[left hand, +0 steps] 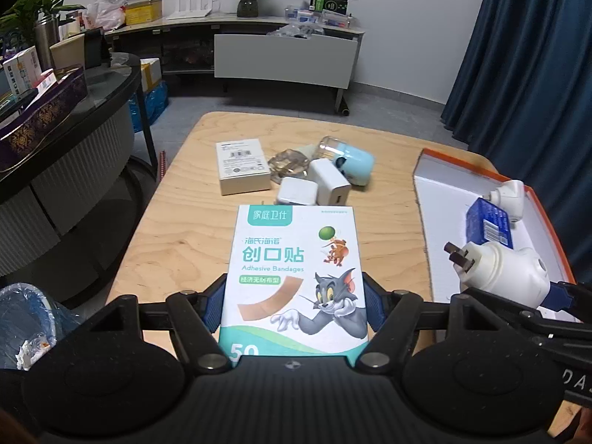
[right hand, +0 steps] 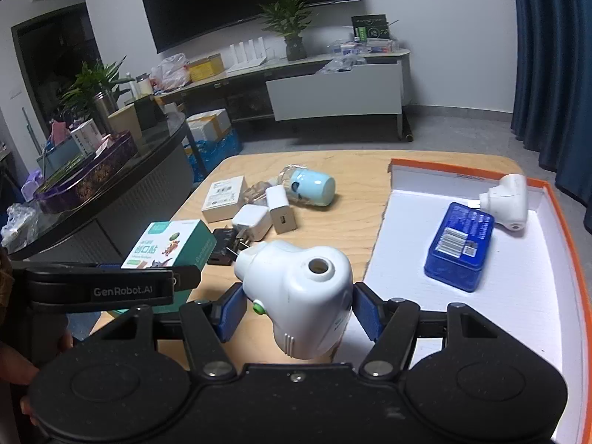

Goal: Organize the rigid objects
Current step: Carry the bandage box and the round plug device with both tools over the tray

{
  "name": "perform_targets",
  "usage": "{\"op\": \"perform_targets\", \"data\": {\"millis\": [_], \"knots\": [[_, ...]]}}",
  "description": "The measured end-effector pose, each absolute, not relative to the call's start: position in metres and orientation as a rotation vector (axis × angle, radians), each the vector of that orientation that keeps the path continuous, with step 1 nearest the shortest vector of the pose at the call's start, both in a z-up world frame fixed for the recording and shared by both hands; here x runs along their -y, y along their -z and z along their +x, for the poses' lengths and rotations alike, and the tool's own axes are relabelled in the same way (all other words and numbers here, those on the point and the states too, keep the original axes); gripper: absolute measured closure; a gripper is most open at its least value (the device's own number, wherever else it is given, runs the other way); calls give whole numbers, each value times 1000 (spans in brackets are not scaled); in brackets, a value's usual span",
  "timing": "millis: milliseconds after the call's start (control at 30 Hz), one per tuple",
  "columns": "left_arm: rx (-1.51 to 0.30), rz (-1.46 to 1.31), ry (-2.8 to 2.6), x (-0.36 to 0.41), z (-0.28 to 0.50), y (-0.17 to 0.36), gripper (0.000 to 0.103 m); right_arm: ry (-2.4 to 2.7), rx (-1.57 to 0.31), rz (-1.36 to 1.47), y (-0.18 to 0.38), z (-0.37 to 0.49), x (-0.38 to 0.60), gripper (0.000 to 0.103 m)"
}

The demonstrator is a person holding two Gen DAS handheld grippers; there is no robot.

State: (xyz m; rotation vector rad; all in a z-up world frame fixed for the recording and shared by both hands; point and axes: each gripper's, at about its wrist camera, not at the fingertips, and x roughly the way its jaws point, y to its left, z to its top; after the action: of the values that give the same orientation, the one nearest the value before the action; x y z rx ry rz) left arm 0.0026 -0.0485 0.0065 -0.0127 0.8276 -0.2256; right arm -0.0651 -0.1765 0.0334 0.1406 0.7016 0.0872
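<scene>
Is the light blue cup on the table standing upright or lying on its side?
On its side. The light blue cup lies on the wooden table, its side wall resting on the wood, beside the white chargers.

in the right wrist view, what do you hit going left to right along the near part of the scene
left gripper → bandage box → white plug-in device held in the right gripper → blue tin → orange rim of the white tray

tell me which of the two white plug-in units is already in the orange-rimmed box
The smaller plug-in unit at the box's far end, beside the blue tin. The other plug-in unit sits gripped in the right claw, short of the box.
</scene>
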Motion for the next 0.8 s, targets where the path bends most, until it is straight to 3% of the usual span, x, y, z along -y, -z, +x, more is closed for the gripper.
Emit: {"op": "perform_targets", "data": {"millis": [800], "knots": [[-853, 22, 346, 95, -14, -5, 32, 5, -690, 171, -34, -92, 211, 27]]}}
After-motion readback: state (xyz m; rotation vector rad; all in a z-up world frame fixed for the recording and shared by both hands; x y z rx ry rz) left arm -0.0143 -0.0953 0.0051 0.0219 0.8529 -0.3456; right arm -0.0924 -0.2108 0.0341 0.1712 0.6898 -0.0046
